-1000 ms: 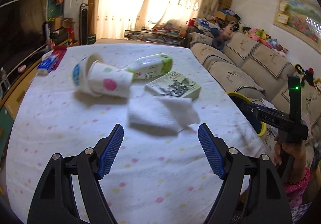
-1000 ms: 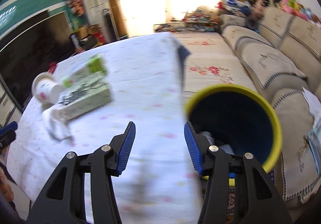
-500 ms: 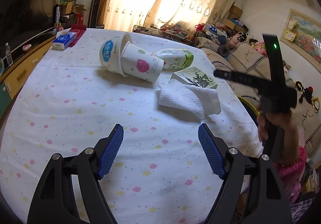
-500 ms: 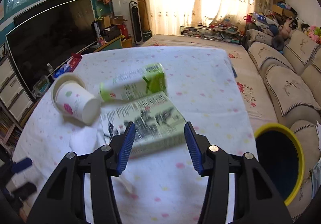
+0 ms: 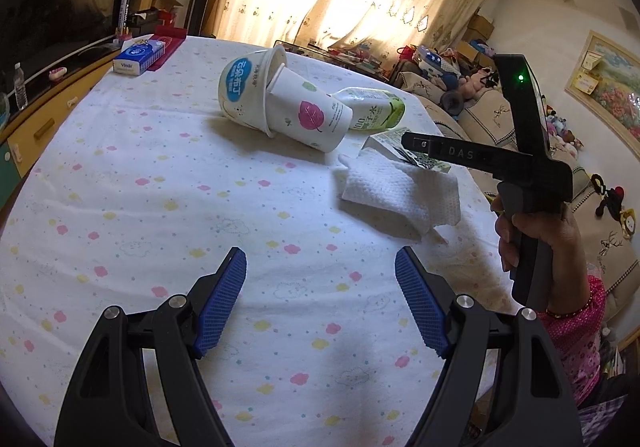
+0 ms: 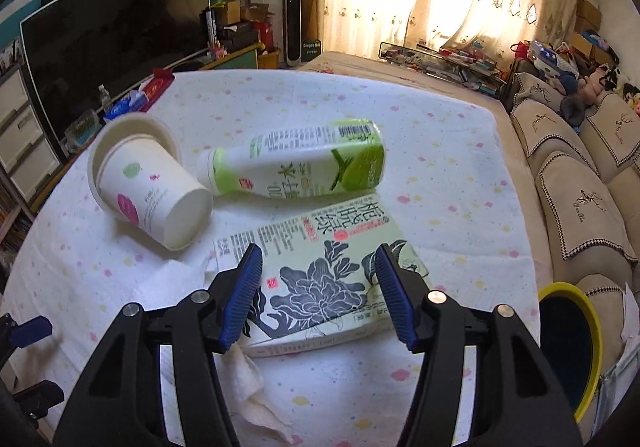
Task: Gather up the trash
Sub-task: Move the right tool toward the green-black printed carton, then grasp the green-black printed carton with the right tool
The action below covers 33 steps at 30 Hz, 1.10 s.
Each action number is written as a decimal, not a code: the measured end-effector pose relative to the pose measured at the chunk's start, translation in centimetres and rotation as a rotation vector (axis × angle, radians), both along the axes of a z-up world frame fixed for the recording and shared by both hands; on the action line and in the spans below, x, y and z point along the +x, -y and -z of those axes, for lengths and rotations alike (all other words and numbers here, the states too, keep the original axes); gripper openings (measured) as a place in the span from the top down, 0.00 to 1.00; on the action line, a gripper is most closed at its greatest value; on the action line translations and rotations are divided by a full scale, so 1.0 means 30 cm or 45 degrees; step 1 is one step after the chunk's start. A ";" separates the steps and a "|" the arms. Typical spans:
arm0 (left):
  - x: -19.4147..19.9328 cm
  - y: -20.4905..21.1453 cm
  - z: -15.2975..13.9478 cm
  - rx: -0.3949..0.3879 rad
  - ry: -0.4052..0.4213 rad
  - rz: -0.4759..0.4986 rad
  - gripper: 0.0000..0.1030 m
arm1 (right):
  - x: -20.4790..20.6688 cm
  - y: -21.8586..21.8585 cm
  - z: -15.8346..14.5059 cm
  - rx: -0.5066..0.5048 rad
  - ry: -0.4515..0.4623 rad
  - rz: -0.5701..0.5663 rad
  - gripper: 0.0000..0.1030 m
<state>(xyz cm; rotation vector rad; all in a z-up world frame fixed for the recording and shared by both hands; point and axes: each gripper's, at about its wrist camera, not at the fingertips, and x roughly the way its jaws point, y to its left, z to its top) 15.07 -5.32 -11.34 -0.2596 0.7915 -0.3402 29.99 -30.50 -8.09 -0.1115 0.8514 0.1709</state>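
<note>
Trash lies on the spotted tablecloth [image 5: 160, 187]: a paper cup [image 5: 308, 119] tucked into a white tub [image 5: 242, 87], a green bottle [image 5: 374, 113] on its side, a flat green carton [image 6: 320, 275] with a black flower print, and a crumpled white tissue [image 5: 400, 193]. My right gripper [image 6: 318, 259] hovers just over the carton. Its jaws are opening, the carton shows between them, and the pads do not press on it. My left gripper [image 5: 320, 259] is open over bare cloth near the front edge, short of the tissue.
A yellow-rimmed bin [image 6: 588, 327] stands on the floor off the table's right edge, beside the sofa [image 6: 580, 187]. A blue tissue box [image 5: 138, 57] and a red packet lie at the far left corner. A hand [image 5: 536, 227] holds the right gripper's handle.
The right gripper swung left from above the bin to over the carton, and its jaws spread wider. In the left view it came in over the carton. The left gripper shifted slightly.
</note>
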 end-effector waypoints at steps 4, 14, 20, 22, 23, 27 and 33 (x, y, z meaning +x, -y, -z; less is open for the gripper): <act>0.002 0.009 0.001 0.001 -0.001 0.006 0.26 | -0.022 -0.040 0.005 -0.051 0.009 -0.055 0.41; 0.009 0.023 0.010 -0.004 -0.017 0.017 0.26 | -0.049 -0.074 -0.007 -0.124 0.006 -0.114 0.38; 0.009 0.032 0.012 0.006 -0.016 0.026 0.26 | -0.033 -0.092 0.012 -0.167 -0.018 -0.125 0.38; 0.010 0.027 0.012 0.005 -0.018 0.021 0.26 | -0.038 -0.065 0.010 -0.150 -0.026 -0.108 0.38; 0.012 0.025 0.014 0.003 -0.022 0.019 0.26 | -0.043 -0.052 0.013 -0.153 -0.029 -0.101 0.38; 0.019 0.021 0.028 -0.010 -0.041 0.022 0.26 | -0.077 0.037 0.025 -0.140 -0.050 -0.059 0.35; 0.018 0.038 0.028 -0.001 -0.042 0.039 0.26 | -0.141 0.285 0.066 -0.108 -0.081 0.158 0.35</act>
